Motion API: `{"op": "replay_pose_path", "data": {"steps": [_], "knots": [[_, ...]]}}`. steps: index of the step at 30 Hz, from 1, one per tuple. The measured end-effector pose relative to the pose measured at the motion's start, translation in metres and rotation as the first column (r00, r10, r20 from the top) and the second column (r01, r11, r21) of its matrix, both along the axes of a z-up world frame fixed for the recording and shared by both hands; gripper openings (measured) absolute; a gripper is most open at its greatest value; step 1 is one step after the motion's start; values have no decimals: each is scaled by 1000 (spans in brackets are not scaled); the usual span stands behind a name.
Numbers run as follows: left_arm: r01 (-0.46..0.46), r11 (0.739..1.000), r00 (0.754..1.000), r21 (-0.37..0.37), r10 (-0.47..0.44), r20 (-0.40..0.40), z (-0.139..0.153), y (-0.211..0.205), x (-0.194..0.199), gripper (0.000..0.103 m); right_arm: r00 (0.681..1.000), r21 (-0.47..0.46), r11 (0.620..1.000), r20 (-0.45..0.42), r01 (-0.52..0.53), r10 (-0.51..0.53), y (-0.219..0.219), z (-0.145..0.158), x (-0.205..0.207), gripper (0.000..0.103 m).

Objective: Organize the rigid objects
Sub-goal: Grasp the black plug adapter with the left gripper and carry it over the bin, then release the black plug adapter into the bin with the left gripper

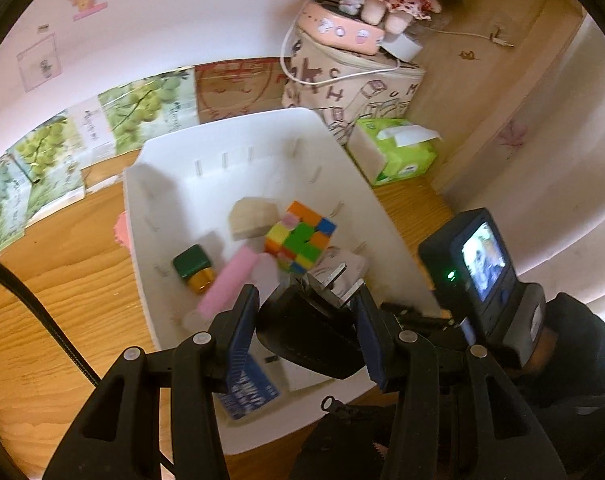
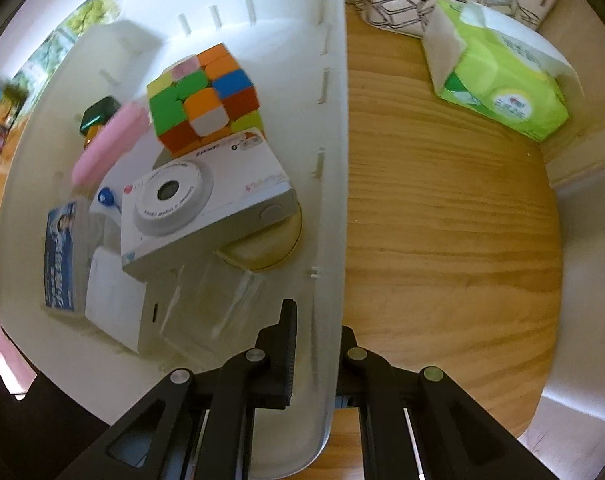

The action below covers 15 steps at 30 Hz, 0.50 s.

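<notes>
A: Left wrist view, left to right. Wood-grain surface [image 1: 62, 300], then the white plastic bin [image 1: 262, 140], slotted walls, smooth. Inside: green-and-gold block [image 1: 193, 266], pink bar [image 1: 230, 280], pale wooden block [image 1: 251, 218], puzzle cube [image 1: 300, 240] with glossy mixed-colour squares.

B: Left gripper [image 1: 306, 328]?

A: Jaws clamped on a black, rounded, matte object [image 1: 310, 340], held over the bin's near end. A metal clip-like part sticks out ahead of it; cannot tell what it is. A blue printed box [image 1: 250, 390] lies under the left finger.

B: Right of the bin?

A: Green tissue pack [image 1: 394, 152], soft wrapper, and a printed fabric case [image 1: 354, 84] behind it.

B: Right wrist view?

A: Same bin [image 2: 334, 160], seen from above. Left to right: blue box [image 2: 60, 256], white box [image 2: 114, 296], pink bar [image 2: 110, 140], cube [image 2: 204, 100], white toy camera [image 2: 206, 200] with a round lens ring, resting tilted on a round wooden disc [image 2: 270, 248]. A clear plastic case [image 2: 206, 300] in front, blurred.

B: Right gripper [image 2: 318, 356]?

A: Jaws together on the bin's right wall, one finger inside, one outside. Bare wood surface [image 2: 442, 220] beyond, tissue pack [image 2: 502, 84] far right.
</notes>
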<state>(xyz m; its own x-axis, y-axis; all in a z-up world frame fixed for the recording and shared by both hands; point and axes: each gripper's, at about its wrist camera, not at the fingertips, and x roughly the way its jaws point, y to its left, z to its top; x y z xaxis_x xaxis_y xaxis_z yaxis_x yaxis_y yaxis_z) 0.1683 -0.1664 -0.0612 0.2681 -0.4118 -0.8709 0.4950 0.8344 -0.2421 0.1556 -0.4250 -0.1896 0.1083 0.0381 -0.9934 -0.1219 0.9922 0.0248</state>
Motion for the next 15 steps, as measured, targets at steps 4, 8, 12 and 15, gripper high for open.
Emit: {"op": "replay_pose_path", "data": {"steps": [4,8,12,15], "knots": [[7,1000,1000,-19,-7,-6,-4,-13,-1,52,999,3,999,-7,-41,41,0,-1,-3,9],[14,999,1000,-49,-14,-2,-4,-20,-4,53,997,-3,997,-9,-77,77,0,0,-4,9],[0,997,999,-77,2,36,2,-19,-8,72,996,-15,996,-12,-93,92,1,4,-4,9],[-18,995,998,-95,23,54,5,-12,-10,79,996,-19,996,-15,-86,86,6,-1,-1,9]]}}
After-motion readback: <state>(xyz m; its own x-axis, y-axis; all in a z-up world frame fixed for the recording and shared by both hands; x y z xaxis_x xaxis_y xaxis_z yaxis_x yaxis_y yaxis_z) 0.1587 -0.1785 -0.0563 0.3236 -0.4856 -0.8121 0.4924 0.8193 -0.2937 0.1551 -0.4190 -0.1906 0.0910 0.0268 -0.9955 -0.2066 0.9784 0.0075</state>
